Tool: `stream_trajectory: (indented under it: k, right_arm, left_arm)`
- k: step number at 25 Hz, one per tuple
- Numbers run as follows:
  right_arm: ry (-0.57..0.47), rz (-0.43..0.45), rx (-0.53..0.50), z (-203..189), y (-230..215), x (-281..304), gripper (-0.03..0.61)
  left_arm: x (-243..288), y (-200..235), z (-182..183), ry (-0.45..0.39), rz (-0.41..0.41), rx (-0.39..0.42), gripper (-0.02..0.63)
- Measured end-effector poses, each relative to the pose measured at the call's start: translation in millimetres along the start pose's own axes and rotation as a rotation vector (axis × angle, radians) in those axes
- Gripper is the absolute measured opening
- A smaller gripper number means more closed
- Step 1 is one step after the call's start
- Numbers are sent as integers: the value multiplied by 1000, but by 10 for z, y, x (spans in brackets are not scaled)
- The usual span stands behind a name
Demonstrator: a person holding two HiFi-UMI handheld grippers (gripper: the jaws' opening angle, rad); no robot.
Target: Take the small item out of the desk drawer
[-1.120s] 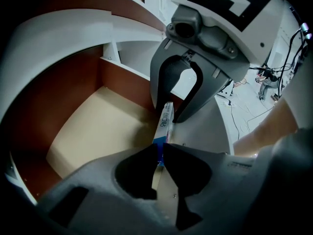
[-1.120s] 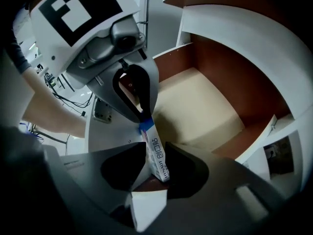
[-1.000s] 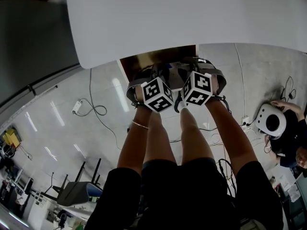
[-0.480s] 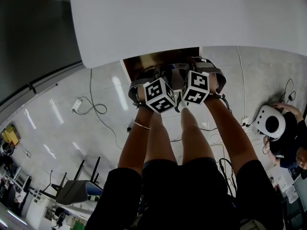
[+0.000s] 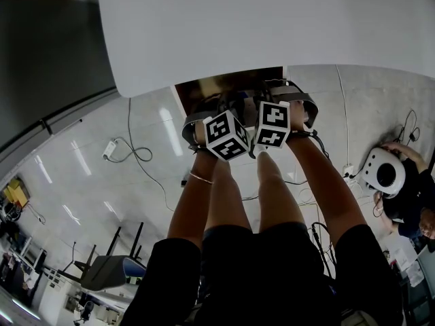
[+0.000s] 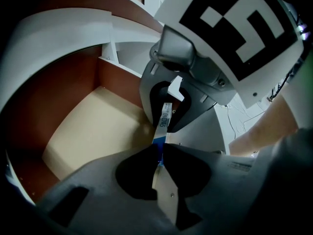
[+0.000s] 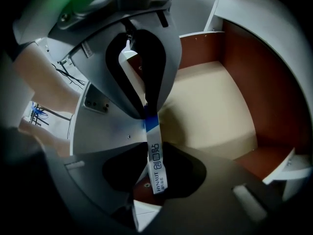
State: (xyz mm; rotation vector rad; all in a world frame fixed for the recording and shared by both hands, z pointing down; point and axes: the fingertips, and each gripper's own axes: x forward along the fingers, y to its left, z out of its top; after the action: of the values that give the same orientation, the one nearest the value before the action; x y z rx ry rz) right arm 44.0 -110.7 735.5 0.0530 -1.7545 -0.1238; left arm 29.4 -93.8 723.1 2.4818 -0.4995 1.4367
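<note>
A thin white strip with a blue end and black print hangs over the open drawer under the white desk top. My left gripper is shut on the strip's blue end. My right gripper faces it from above. Its jaws have just been closing with the strip's printed end between them, and a gap still shows beside the strip. In the head view both marker cubes sit side by side over the drawer and hide the jaws. The drawer's tan floor is bare.
Red-brown drawer walls and white desk framing close in around both grippers. Cables lie on the pale floor. At the right a person sits beside a round white device. Dark equipment stands at lower left.
The right gripper's marker cube has rolled a little, its face now squarer to the camera. Both hands stay over the drawer, and the left gripper has not moved.
</note>
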Motion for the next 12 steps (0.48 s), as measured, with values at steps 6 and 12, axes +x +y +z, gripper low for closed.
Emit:
stream_trajectory:
  k: [6,12]
  right_arm:
    - [-9,-10,-24,20,-2,-39,103]
    - [-35,-31,0,33,-29,-97,97]
  left_arm:
    - [-35,18,8,-12,1,-5,29]
    - [-100,84,53,-31,19,-23,18]
